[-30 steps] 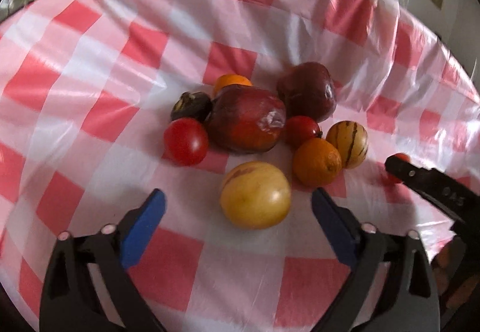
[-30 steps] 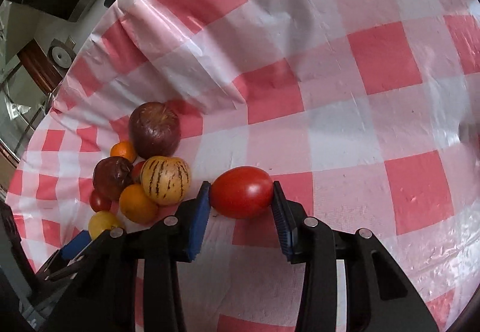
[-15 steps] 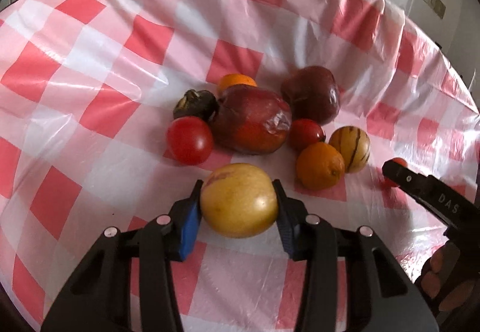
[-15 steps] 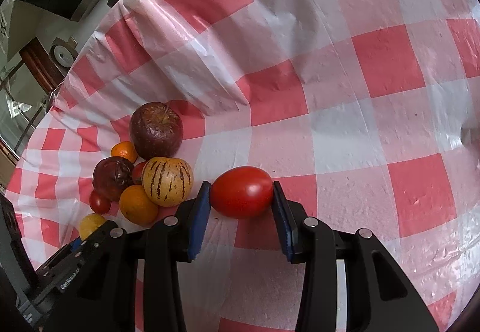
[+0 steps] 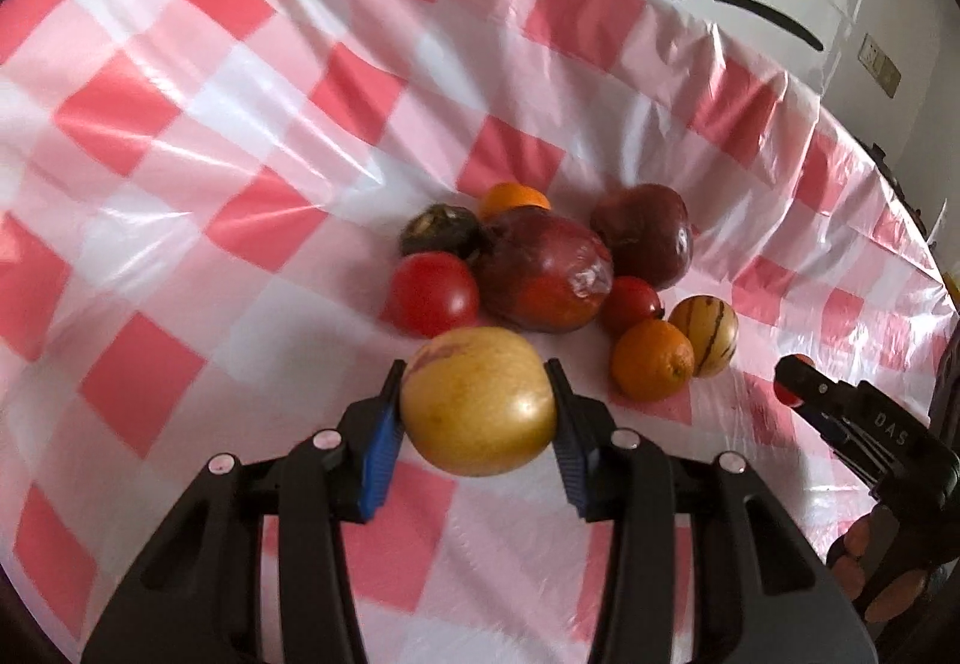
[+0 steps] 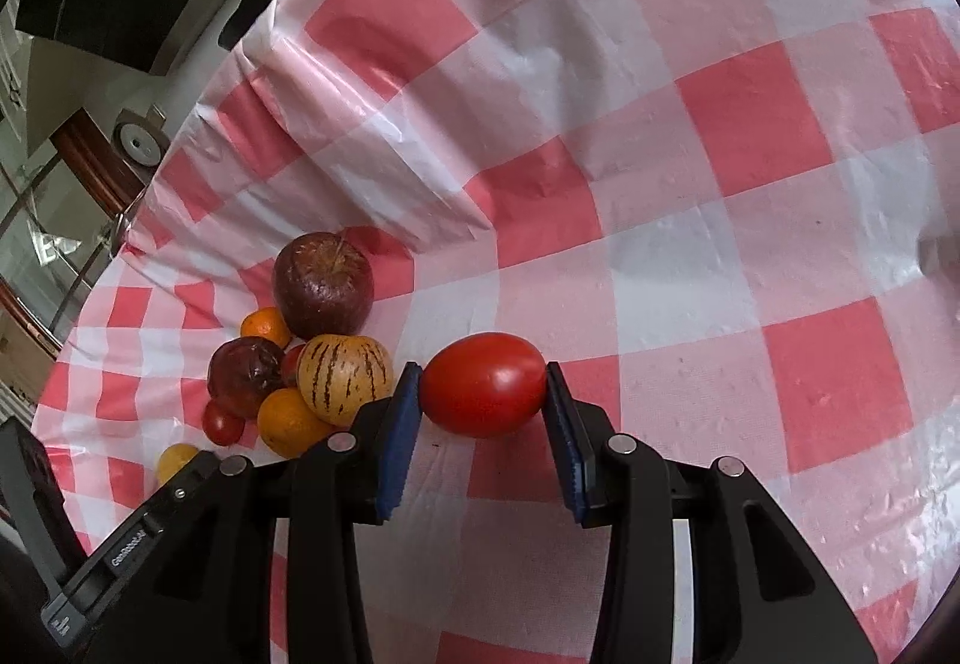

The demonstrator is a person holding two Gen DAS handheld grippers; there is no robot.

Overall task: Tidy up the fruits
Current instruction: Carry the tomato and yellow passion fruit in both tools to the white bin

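Your left claw (image 5: 474, 412) has just closed on the yellow melon (image 5: 478, 400), beside the fruit pile (image 5: 543, 274). Your right claw (image 6: 480, 406) grips the red tomato (image 6: 483, 383) over the counter (image 6: 750, 244). Excess squeeze could bruise either; smooth skins may slip.

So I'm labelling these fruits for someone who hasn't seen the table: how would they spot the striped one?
On the red-and-white checked tablecloth, find the cluster of fruit at the left of the right wrist view. The striped fruit sits at the cluster's near right edge, against an orange. Only it has pale yellow skin with dark purple stripes.
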